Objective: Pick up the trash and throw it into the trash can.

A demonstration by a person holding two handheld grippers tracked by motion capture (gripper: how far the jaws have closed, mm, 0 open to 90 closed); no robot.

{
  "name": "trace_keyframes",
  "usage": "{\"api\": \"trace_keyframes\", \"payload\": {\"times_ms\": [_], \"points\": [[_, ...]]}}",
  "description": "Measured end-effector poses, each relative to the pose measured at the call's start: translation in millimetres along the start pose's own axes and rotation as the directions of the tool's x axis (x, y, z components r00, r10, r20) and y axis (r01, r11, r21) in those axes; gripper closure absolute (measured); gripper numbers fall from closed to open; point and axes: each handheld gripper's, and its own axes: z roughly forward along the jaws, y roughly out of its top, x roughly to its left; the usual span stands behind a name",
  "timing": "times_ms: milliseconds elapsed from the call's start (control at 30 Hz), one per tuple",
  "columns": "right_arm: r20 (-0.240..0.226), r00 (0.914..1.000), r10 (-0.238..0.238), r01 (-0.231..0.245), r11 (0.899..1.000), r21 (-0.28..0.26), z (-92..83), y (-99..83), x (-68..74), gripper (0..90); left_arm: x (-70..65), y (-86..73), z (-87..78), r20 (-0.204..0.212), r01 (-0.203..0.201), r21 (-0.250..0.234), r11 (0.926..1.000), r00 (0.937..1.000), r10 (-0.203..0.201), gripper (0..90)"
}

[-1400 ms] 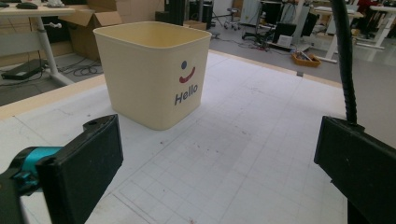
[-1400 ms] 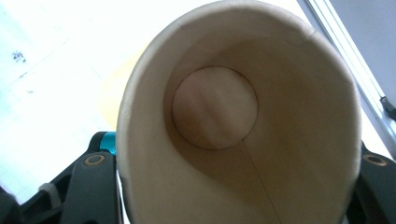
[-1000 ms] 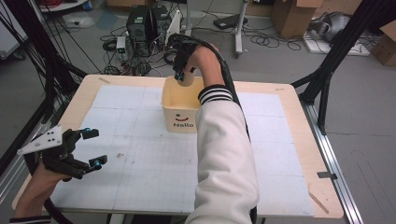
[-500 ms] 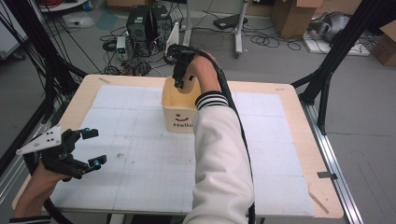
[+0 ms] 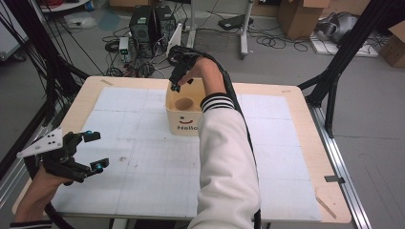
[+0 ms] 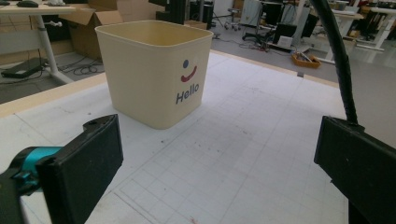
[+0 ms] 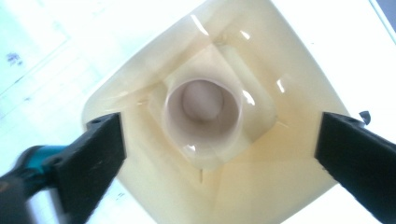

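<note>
Above the bin, right claw points down, just opened.

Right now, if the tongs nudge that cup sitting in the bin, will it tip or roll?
The cup stands upright, mouth up, on the bin floor, so it probably slides before tipping. It looks thin and light. Tipped, its round wall would likely roll until the bin stops it.

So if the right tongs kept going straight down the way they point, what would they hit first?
Probably the pale cup standing in the cream bin. The right tongs, which have just been opening and now stand wide with nothing between them, point down into it. Depth is hard to judge.
</note>
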Motion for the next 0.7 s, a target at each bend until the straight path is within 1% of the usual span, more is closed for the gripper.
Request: {"api": "trace_keyframes", "payload": {"times_ms": [67, 167, 200, 267, 333, 433, 467, 533, 700], "points": [[-0.018, 0.9998, -0.003, 0.003, 1.0, -0.007, -3.1, 0.3, 1.7, 0.2, 0.1, 0.0, -0.1, -0.001, -0.001, 0.003, 1.0, 1.0, 0.001, 1.7], [-0.016, 0.9997, -0.018, 0.017, 0.999, -0.031, -8.2, 0.1, 2.1, 0.2, 0.0, 0.0, 0.1, -0.002, 0.001, -0.002, 1.0, 1.0, -0.001, 1.7], [-0.019, 0.9998, -0.01, 0.009, 0.999, -0.034, -10.4, -0.6, 2.8, 0.2, -0.1, 0.0, 0.1, -0.001, 0.001, -0.003, 1.0, 1.0, -0.001, 1.7], [-0.011, 0.9999, -0.01, 0.01, 0.999, -0.032, -15.3, -1.2, 3.2, 0.2, 0.0, 0.0, -0.2, -0.002, 0.001, -0.003, 1.0, 1.0, -0.001, 1.7], [-0.007, 0.9999, -0.013, 0.013, 0.999, -0.042, -21.7, -1.6, 3.5, 0.2, 0.0, 0.1, -0.4, -0.003, 0.001, -0.003, 1.0, 1.0, -0.001, 1.7], [-0.013, 0.9999, -0.01, 0.01, 0.998, -0.059, -30.3, -3.2, 4.5, 0.2, 0.0, 0.2, -0.5, -0.003, 0.002, -0.006, 1.0, 1.0, -0.002, 1.7], [-0.013, 0.9997, -0.019, 0.018, 0.998, -0.059, -32.8, -4.0, 4.2, 0.2, 0.1, 0.1, -0.5, -0.003, 0.001, -0.005, 1.0, 1.0, -0.001, 1.7], [-0.016, 0.9998, -0.014, 0.013, 0.998, -0.063, -36.9, -6.4, 5.0, 0.2, 0.1, 0.1, -0.3, -0.003, 0.002, -0.005, 1.0, 1.0, -0.002, 1.7], [-0.015, 0.9998, -0.011, 0.01, 0.995, -0.096, -49.6, -12.6, 3.7, 0.2, 0.3, 0.0, 0.0, -0.005, 0.002, -0.002, 1.0, 1.0, -0.002, 1.7]]}}
